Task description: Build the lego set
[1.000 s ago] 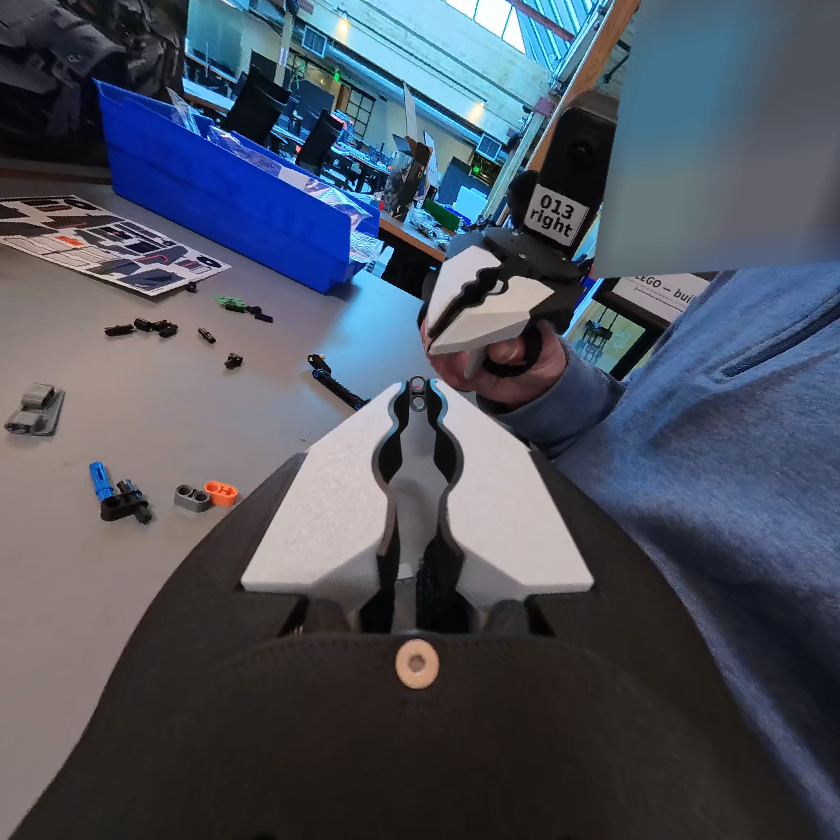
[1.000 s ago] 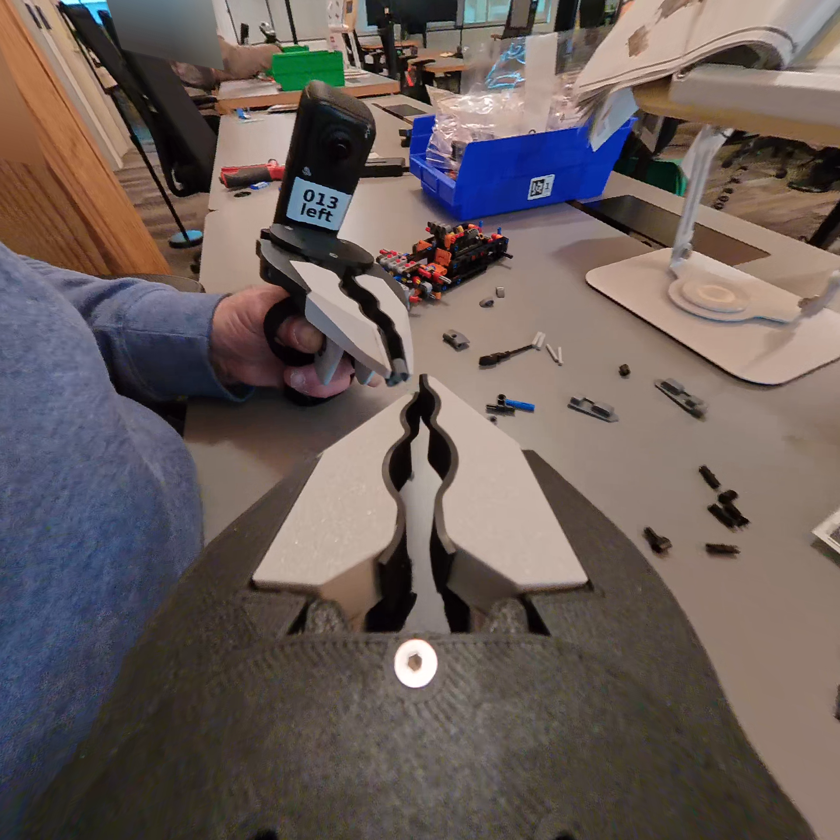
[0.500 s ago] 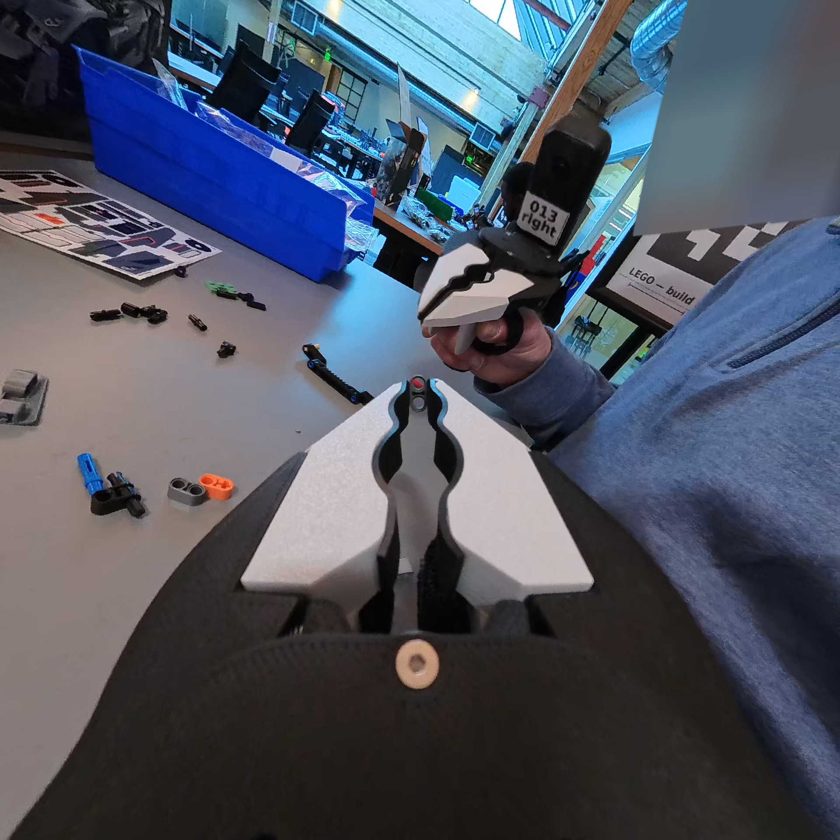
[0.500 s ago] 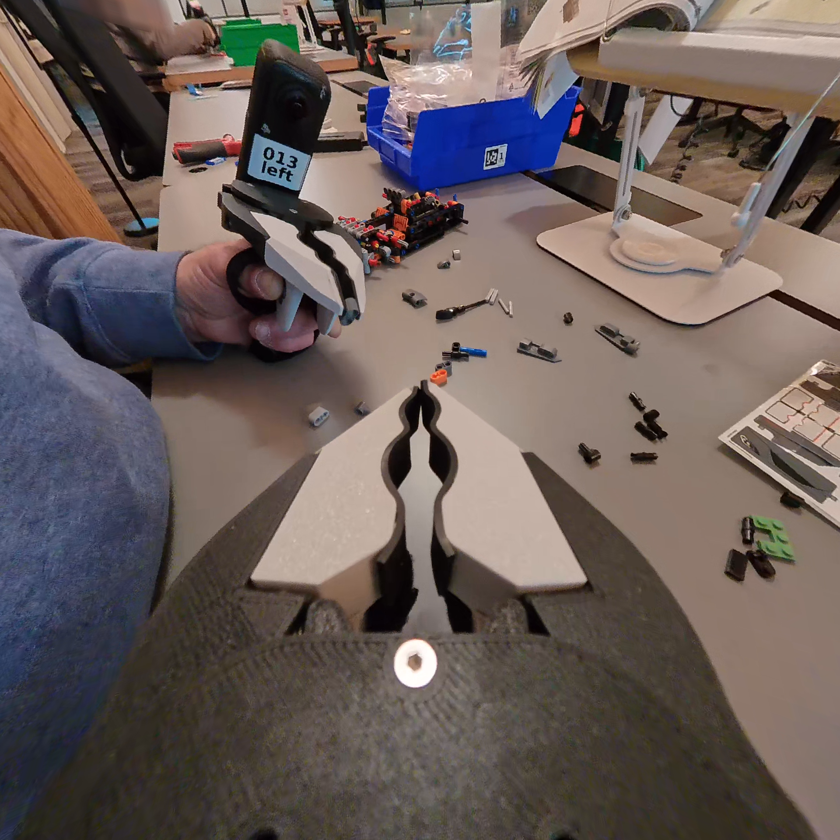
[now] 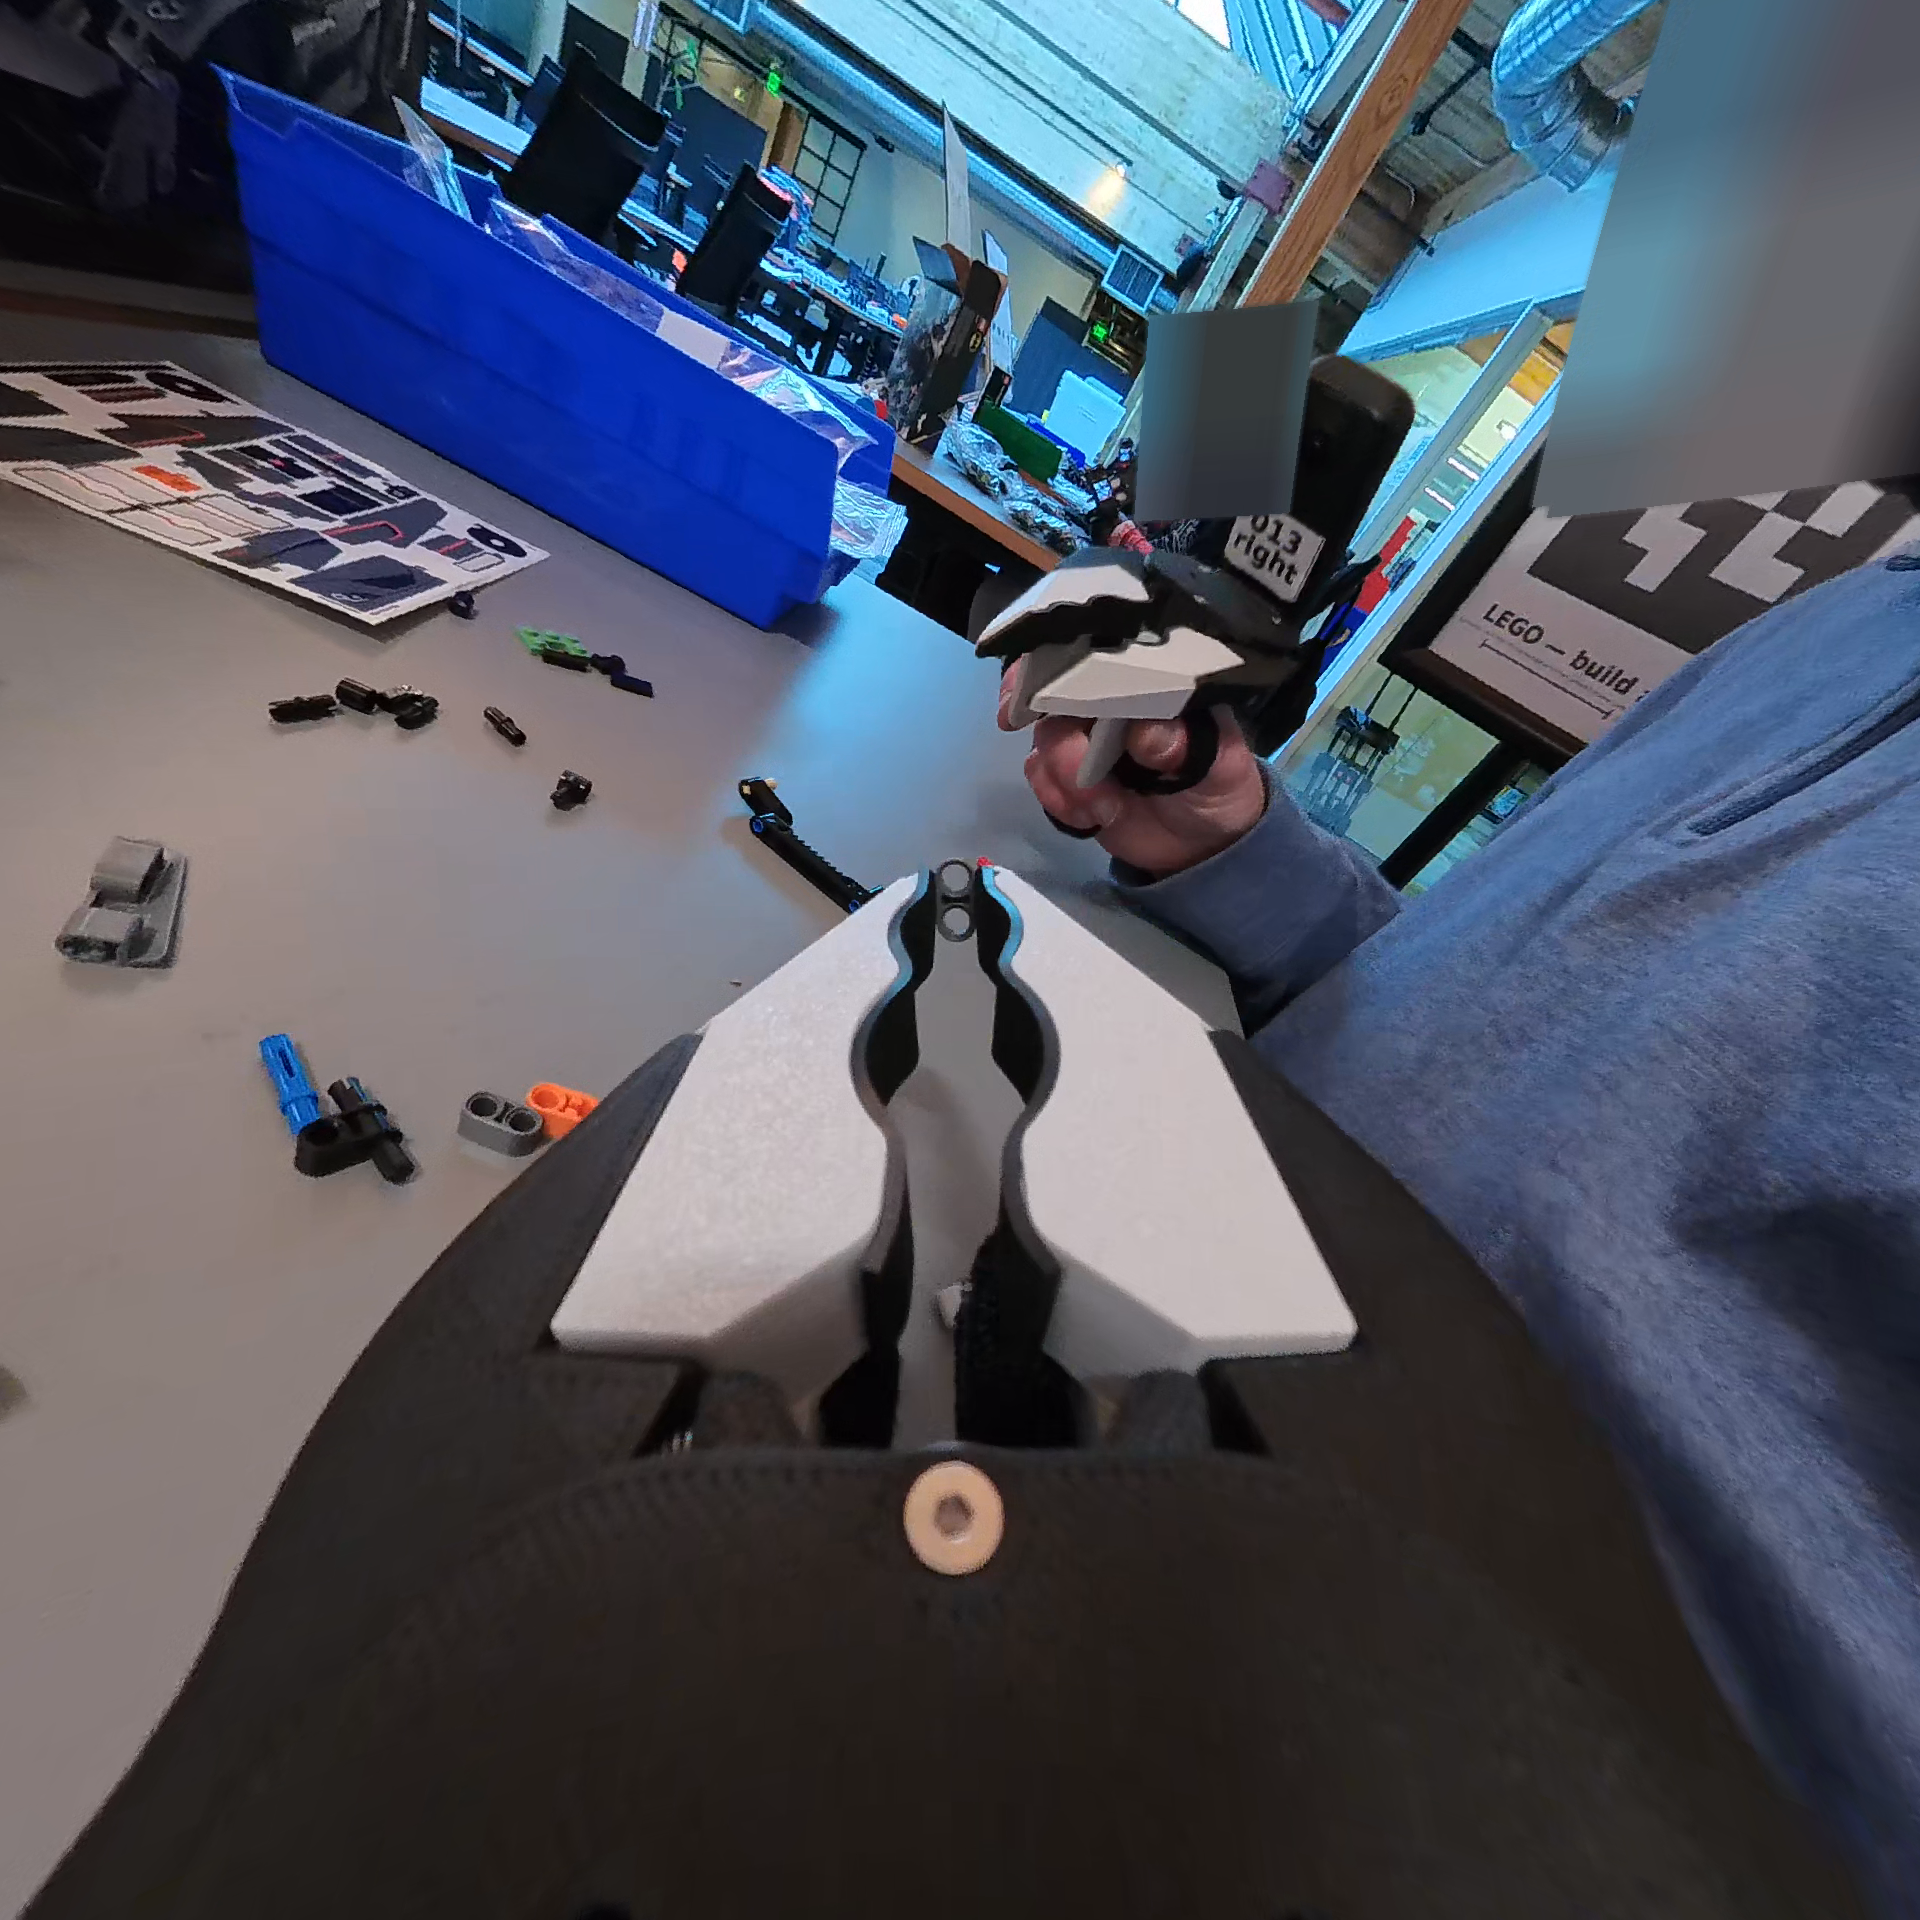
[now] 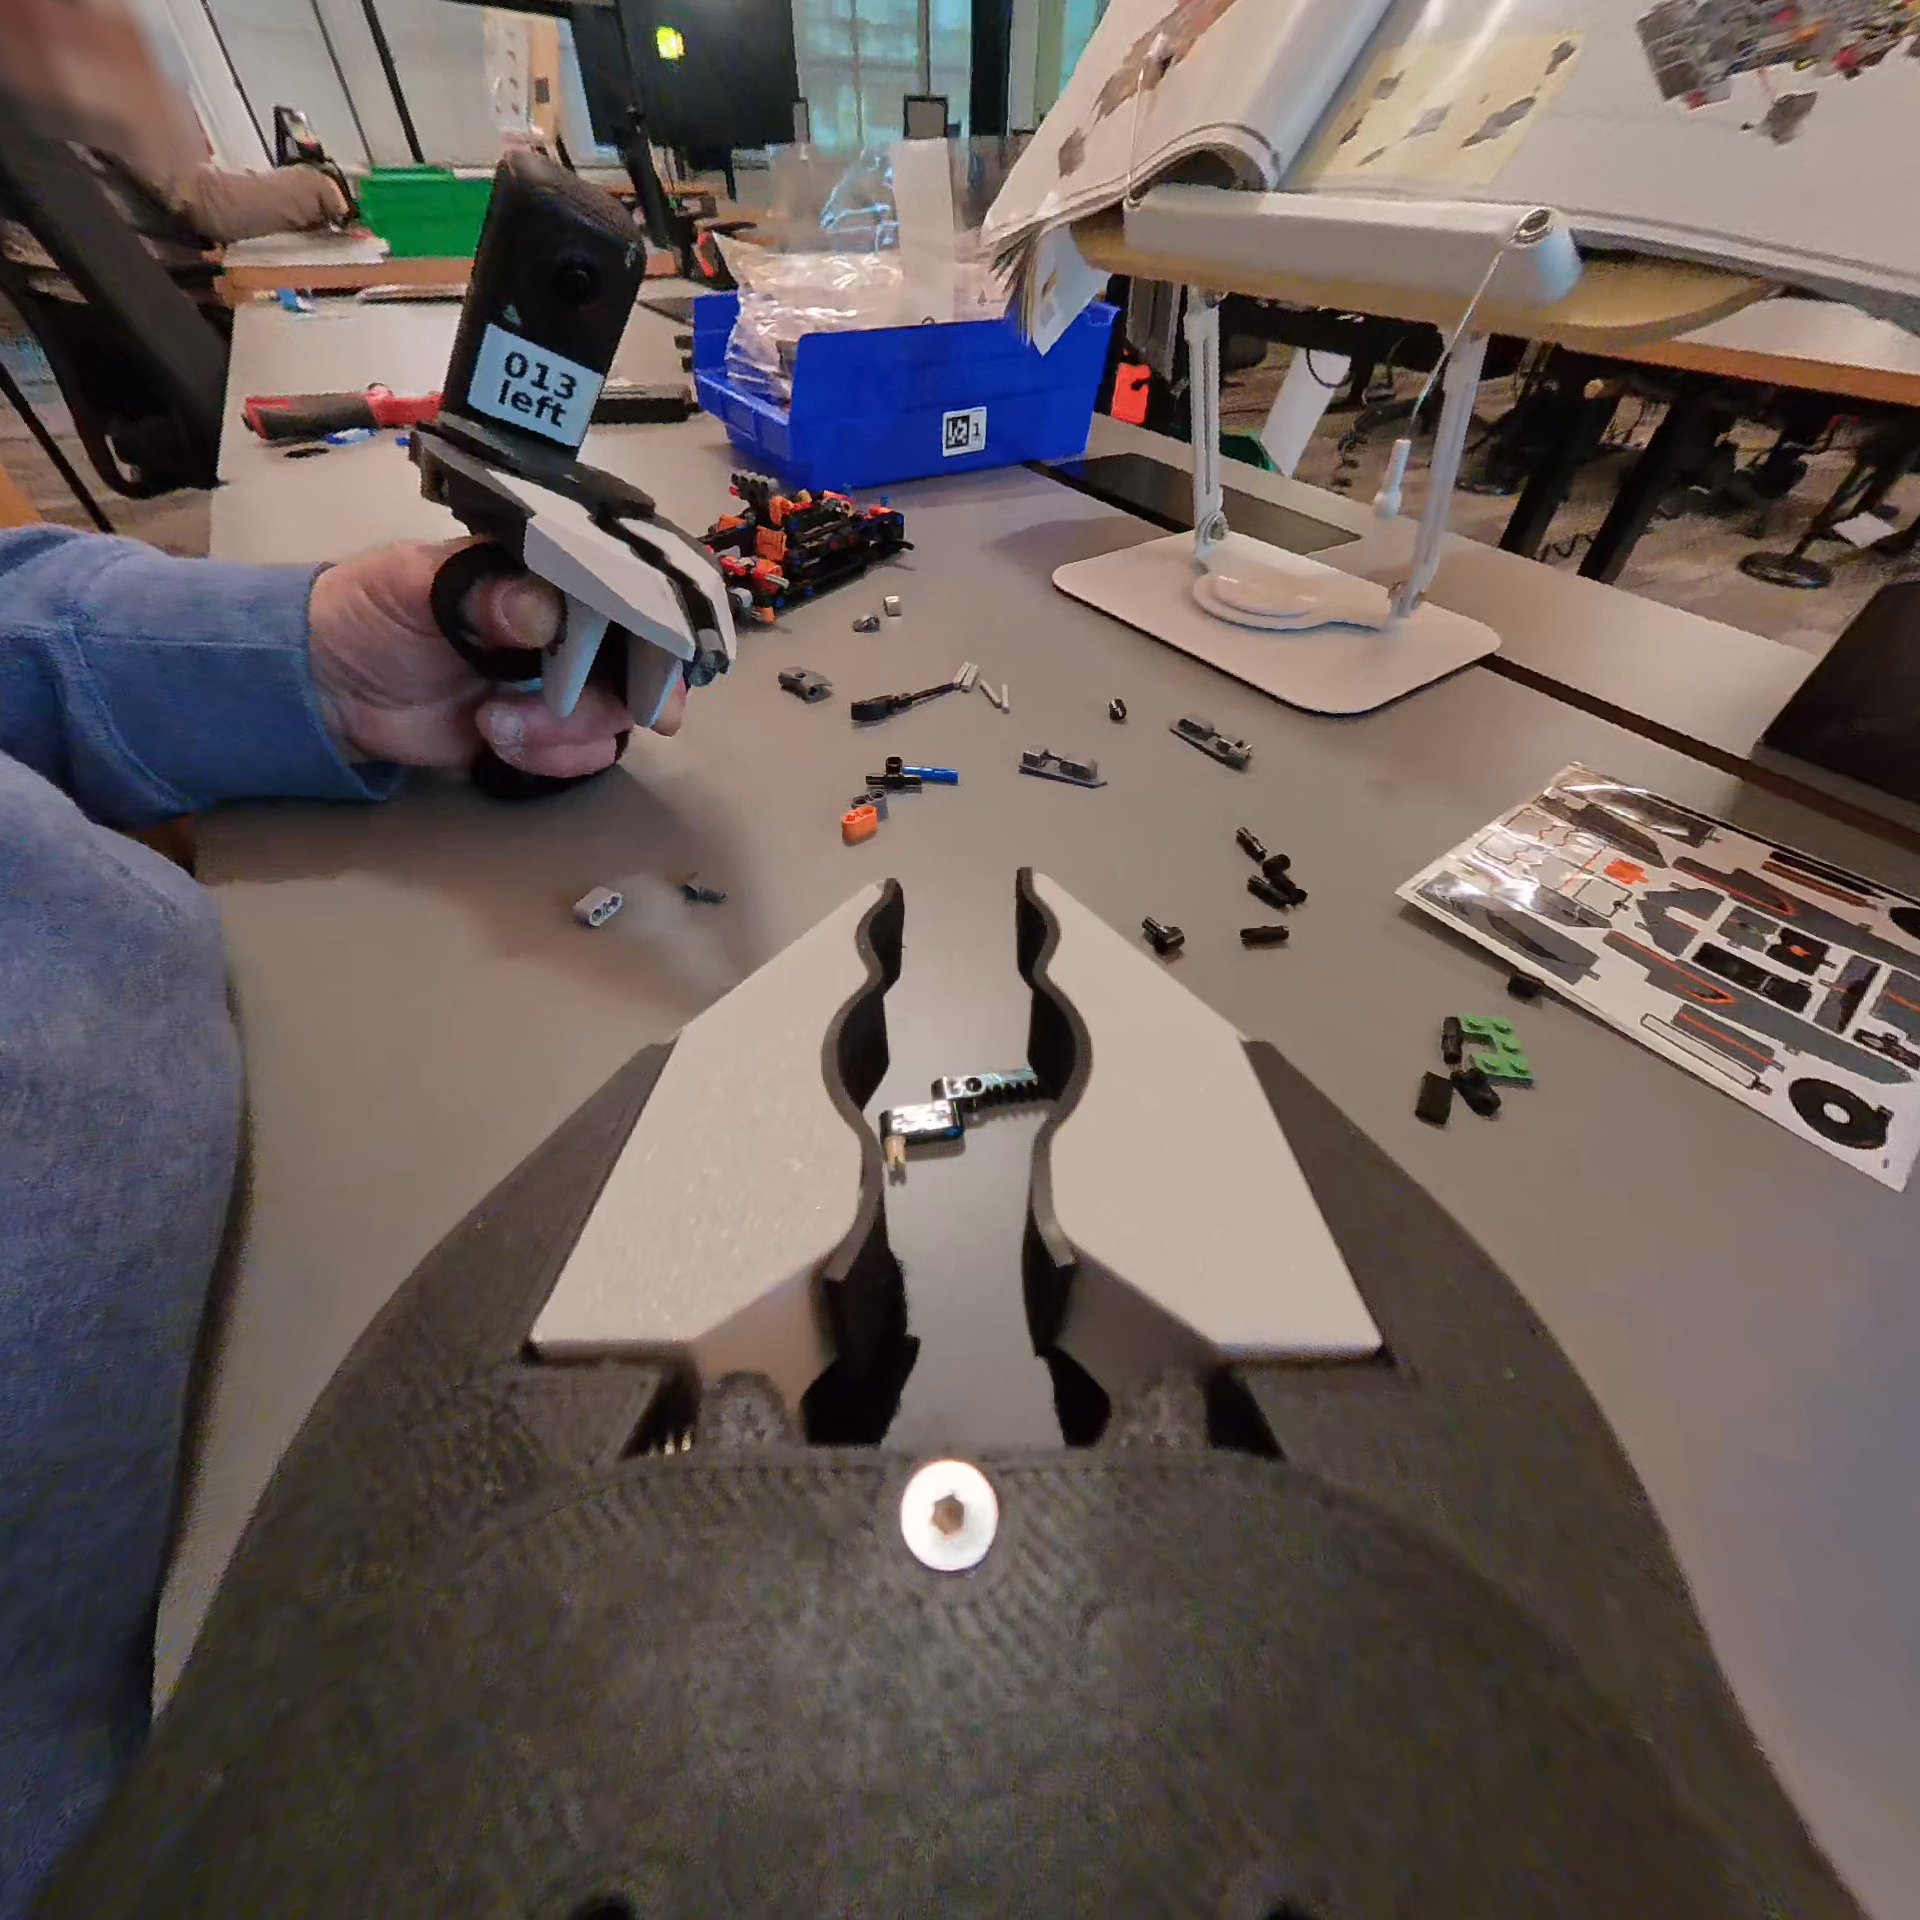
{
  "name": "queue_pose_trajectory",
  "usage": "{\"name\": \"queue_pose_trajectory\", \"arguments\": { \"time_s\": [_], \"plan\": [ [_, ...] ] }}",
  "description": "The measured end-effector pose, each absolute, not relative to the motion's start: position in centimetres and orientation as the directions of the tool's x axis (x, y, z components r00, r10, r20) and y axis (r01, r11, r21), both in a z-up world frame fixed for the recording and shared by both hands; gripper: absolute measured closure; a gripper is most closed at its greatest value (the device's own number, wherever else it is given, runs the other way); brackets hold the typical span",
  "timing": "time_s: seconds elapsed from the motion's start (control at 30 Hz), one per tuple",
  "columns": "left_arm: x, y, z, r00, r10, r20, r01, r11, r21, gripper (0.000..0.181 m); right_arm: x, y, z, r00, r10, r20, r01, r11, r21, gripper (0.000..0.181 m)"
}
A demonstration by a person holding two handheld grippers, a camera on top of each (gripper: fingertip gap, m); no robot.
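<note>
My left gripper [image 5: 956, 883] is shut on a small dark grey two-hole lego piece [image 5: 954, 906] held at its tips above the table. It also shows in the right wrist view [image 6: 717, 660], at the left, held in a hand. My right gripper [image 6: 958, 883] is open and empty, low over the table. A black toothed rack piece [image 6: 961, 1107] lies on the table between its fingers; whether they touch it is unclear. The rack also shows in the left wrist view [image 5: 805, 847]. The right gripper [image 5: 1003, 670] appears there, farther off. The partly built model [image 6: 800, 540] stands behind the left gripper.
Loose pieces are scattered: an orange piece [image 6: 860, 824], a grey two-hole piece [image 6: 597, 904], black pins [image 6: 1268, 878], green plates [image 6: 1496, 1044]. A sticker sheet [image 6: 1714, 956] lies right. A blue bin [image 6: 904, 400] and a book stand [image 6: 1278, 613] are at the back.
My right gripper has opened and swung right and down over the black rack piece. My left gripper stays shut on the grey piece; the two grippers have moved apart.
</note>
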State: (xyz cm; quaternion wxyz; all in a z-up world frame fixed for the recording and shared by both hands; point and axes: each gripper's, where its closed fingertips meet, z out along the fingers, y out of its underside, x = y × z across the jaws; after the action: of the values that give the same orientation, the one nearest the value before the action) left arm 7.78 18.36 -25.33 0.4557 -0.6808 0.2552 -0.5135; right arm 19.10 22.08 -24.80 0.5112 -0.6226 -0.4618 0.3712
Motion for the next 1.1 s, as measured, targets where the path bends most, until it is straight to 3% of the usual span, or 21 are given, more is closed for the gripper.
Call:
{"name": "queue_pose_trajectory", "arguments": {
  "time_s": [0.03, 0.23, 0.7, 1.1],
  "plan": [
    [7.8, 18.4, -25.3, 0.340, -0.813, 0.472, 0.125, -0.459, -0.880, 0.176, 19.2, 22.2, -25.0, 0.302, 0.953, 0.008, 0.196, -0.054, -0.979, 0.161],
    [7.6, 18.7, -25.2, 0.331, -0.804, 0.494, 0.149, -0.472, -0.869, 0.177, 19.7, 23.7, -26.4, 0.336, 0.941, -0.039, 0.207, -0.115, -0.972, 0.139],
    [7.3, 18.1, -24.0, 0.256, -0.831, 0.494, 0.215, -0.449, -0.867, 0.176, 22.4, 26.6, -25.3, 0.497, 0.867, -0.028, 0.111, -0.095, -0.989, 0.135],
    [6.6, 17.7, -23.1, 0.232, -0.852, 0.469, 0.266, -0.408, -0.873, 0.177, 21.9, 27.4, -26.8, 0.560, 0.824, 0.089, 0.242, -0.059, -0.969, 0.127]
  ]
}}
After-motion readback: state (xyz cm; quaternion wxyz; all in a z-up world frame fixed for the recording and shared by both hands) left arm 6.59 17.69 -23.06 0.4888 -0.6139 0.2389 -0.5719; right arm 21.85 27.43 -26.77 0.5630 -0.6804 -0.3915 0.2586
